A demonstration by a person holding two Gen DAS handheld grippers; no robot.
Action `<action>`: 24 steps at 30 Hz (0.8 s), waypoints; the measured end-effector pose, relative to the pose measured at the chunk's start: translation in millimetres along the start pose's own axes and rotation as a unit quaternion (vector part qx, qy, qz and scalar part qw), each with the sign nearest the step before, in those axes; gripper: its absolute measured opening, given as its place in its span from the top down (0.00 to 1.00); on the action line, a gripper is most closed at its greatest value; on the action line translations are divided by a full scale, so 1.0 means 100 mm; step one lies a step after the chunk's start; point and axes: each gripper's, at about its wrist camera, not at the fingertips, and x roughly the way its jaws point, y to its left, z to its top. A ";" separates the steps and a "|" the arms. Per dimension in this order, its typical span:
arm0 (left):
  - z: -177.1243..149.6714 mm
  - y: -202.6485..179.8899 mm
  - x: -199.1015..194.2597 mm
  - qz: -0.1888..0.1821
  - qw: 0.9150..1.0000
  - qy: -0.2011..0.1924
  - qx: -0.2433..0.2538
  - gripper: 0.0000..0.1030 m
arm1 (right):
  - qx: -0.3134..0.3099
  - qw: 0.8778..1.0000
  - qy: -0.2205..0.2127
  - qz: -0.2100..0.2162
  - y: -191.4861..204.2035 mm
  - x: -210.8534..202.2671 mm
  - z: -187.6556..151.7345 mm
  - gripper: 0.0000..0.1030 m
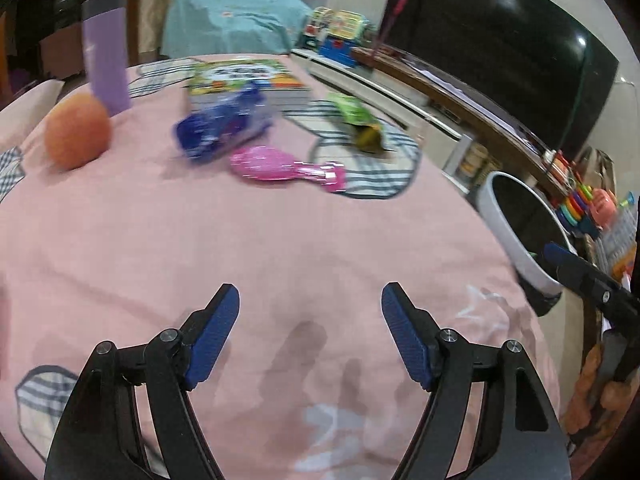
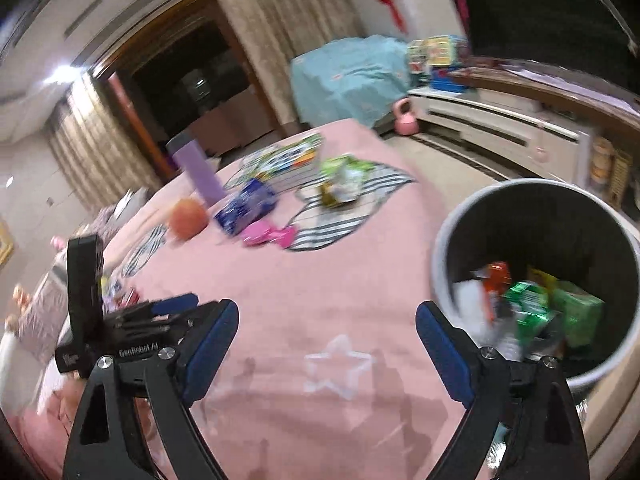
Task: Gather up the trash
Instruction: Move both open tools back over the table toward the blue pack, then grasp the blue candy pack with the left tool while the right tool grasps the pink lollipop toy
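A blue crumpled wrapper [image 1: 224,124] and a green snack bag [image 1: 358,120] lie far across the pink bedcover [image 1: 240,248]; both also show in the right wrist view, the blue wrapper [image 2: 246,206] and the green bag [image 2: 342,178]. A white trash bin [image 2: 440,248] stands beside the bed with several wrappers [image 2: 528,308] inside; its rim shows in the left wrist view [image 1: 504,232]. My left gripper [image 1: 310,300] is open and empty over the cover. My right gripper [image 2: 326,316] is open and empty, next to the bin.
An orange [image 1: 76,134], a purple tumbler [image 1: 106,52], a pink hairbrush [image 1: 288,170] and a picture book [image 1: 240,76] lie on the bed. A low white cabinet [image 2: 500,128] and a dark TV [image 1: 500,48] stand to the right. Toys [image 1: 588,208] sit behind the bin.
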 end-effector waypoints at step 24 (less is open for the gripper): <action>0.80 0.93 0.48 0.058 0.998 0.001 0.008 0.27 | -0.229 0.969 0.088 0.027 0.84 1.53 0.43 0.13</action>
